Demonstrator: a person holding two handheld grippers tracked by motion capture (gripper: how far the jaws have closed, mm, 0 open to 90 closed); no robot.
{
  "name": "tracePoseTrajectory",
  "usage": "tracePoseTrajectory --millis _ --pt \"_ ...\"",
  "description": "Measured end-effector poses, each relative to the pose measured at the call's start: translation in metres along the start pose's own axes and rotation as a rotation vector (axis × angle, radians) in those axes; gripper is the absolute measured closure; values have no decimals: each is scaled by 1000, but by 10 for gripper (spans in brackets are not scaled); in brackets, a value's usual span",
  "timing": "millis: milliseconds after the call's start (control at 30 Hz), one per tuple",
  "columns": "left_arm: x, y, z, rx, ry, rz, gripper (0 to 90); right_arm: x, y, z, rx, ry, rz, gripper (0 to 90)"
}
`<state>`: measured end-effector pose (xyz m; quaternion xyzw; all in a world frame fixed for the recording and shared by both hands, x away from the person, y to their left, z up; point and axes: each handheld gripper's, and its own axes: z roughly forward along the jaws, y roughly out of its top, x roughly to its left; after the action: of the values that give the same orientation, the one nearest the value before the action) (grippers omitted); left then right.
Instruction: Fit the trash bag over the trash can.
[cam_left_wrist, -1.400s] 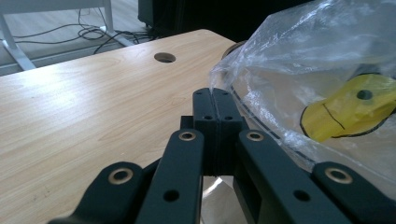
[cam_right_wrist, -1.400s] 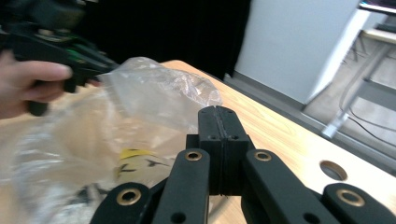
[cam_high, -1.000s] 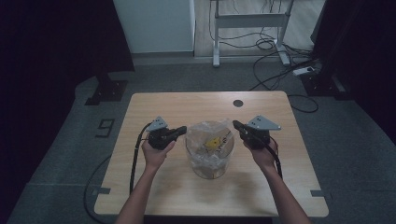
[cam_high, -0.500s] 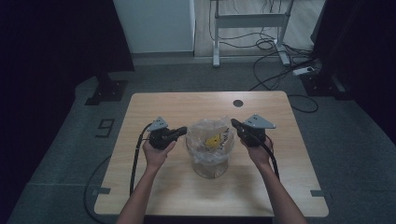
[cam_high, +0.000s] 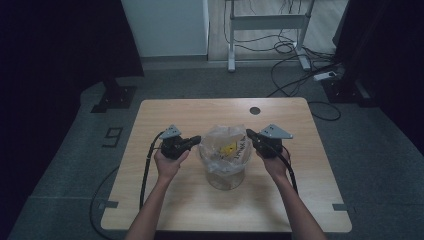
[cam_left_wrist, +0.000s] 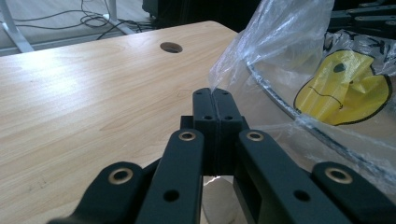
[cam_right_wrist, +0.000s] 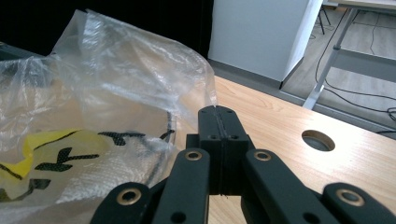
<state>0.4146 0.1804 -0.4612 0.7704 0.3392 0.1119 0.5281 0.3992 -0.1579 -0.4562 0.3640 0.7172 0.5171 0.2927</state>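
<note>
1. The table (cam_high: 165, 205) is a light wooden one with a round cable hole (cam_high: 255, 110) near its far edge. It stands on a grey floor (cam_high: 60, 175), and some cables (cam_high: 295, 50) lie on the floor behind it.
2. A clear plastic bag (cam_high: 227, 145) is in the middle of the table, between the two hands. It lines a round transparent container (cam_high: 225, 177), and its edge is pulled up above the rim. Inside there is something yellow with black marks (cam_left_wrist: 343, 91); what it is I cannot tell.
3. The left tongs (cam_high: 196, 140) are at the left side of the bag. Their jaws are pressed together and they pinch a thin edge of the plastic film at their tip, as the left gripper view shows (cam_left_wrist: 212, 93).
4. The right tongs (cam_high: 250, 134) are at the right side of the bag. Their jaws are also pressed together, with the film edge caught at the tip (cam_right_wrist: 217, 112).
5. A grey three-cornered plate (cam_high: 276, 132) sits on top of the right tongs.
</note>
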Motion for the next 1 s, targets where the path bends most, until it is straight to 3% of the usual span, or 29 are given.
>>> tracePoseTrajectory --millis 600,1000 --pt "0 -2 7 25 -11 -20 900 0 -11 6 24 40 70 897" --pt "1 -2 10 44 -25 -32 899 -2 -14 7 42 56 87 896"
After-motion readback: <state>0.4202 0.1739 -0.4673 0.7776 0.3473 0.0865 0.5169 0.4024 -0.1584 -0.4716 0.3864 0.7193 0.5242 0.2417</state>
